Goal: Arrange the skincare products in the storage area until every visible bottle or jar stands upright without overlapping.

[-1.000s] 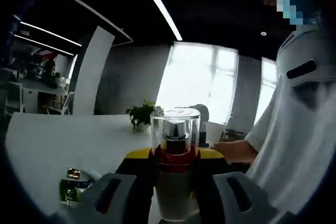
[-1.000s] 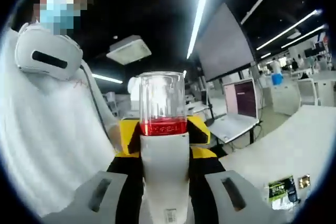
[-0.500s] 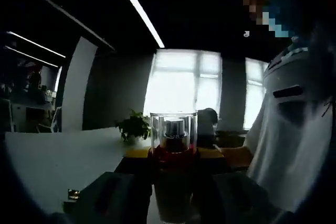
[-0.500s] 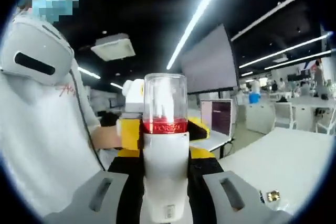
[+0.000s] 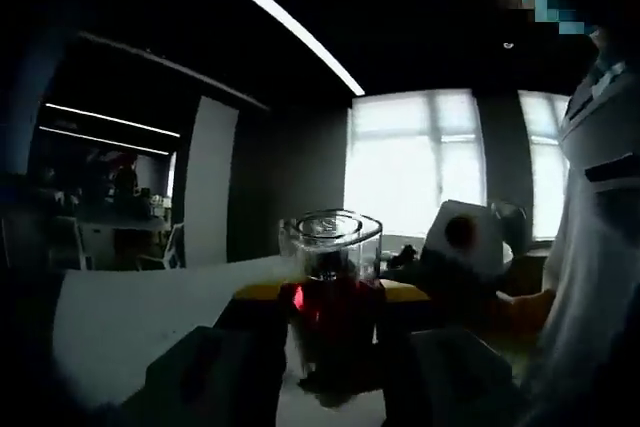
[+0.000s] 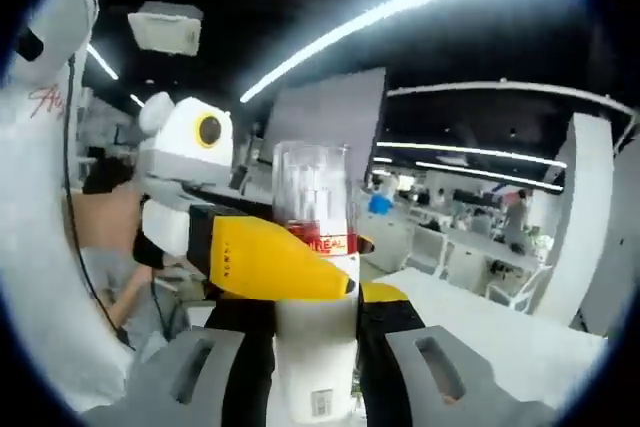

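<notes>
Both the left tongs (image 5: 330, 387) and the right tongs (image 6: 315, 372) clamp 1 clear-capped bottle (image 6: 315, 327), upright between their jaws. The white tabletop (image 5: 130, 317) lies below the bottle, under ceiling light strips (image 6: 400, 7).

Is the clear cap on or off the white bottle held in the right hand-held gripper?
On. The clear cap sits atop the white bottle, above its red band, clamped between the right hand-held gripper jaws.

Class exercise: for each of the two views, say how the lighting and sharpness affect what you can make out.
Left gripper view: backlit by bright windows, so the bottle and left tool sit dark and soft. Right gripper view: evenly lit; the white bottle reads clearly, ceiling strips flare.
</notes>
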Demonstrator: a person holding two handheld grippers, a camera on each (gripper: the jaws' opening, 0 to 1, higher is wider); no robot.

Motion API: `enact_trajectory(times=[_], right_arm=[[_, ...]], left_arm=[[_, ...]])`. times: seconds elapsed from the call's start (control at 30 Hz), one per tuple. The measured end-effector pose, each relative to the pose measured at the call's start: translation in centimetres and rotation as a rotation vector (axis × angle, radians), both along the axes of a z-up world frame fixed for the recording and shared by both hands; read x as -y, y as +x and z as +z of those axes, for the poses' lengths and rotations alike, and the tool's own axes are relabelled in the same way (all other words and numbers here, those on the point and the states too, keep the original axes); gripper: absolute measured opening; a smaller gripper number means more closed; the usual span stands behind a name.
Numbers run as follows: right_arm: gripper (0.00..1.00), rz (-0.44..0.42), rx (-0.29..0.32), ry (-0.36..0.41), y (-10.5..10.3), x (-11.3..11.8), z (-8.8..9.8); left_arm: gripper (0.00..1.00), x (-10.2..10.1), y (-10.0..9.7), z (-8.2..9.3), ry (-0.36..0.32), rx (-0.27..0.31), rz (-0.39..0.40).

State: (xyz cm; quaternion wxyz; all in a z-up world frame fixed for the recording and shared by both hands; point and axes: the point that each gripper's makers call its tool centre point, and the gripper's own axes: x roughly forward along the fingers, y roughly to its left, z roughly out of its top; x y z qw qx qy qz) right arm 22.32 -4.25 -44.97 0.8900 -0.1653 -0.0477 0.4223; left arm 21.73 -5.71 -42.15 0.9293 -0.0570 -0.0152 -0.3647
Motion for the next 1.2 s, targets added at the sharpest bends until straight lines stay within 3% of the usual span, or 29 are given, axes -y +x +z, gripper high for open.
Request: enact_trajectory(times=[0.1,0.17,0.33,0.43,0.6,0.7,0.77,0.9,1.2], right_arm=[[0.3,-0.073,0.086,-0.07,0.4,0.4,0.2],[0.3,-0.089,0.11,-0.077,0.2,0.2,0.4],[0.3,-0.133,0.167,-0.154,0.5,0.5,0.4],[0.3,-0.131,0.144,-0.145,0.1,0.3,0.1],[0.3,-0.134,0.137,-0.127,-0.2,0.4,0.1],[0.31,-0.096,0.128,-0.09,-0.6,0.2,0.4],[0.32,-0.014,0.106,-0.06,-1.2,-0.1,0.8],[0.34,0.094,0.088,-0.032,-2.0,-0.2,1.2],[0.34,0.413,-0.152,0.179,-4.7,0.3,2.9]], left_arm=[[0.28,0.2,0.0,-0.2,-0.055,-0.04,0.084],[0.28,-0.2,0.3,0.3,-0.088,-0.021,0.135],[0.3,-0.6,0.9,-0.4,-0.172,-0.085,0.184],[0.29,-0.7,1.0,-0.9,-0.217,-0.108,0.196],[0.29,-0.6,0.6,-0.8,-0.199,-0.107,0.149],[0.28,-0.4,0.4,-0.6,-0.188,-0.119,0.069],[0.28,-0.4,0.0,-0.3,-0.163,-0.093,0.008],[0.28,0.6,-0.6,0.3,-0.064,-0.048,-0.098],[0.28,2.1,-3.8,2.9,-0.093,0.02,-0.434]])
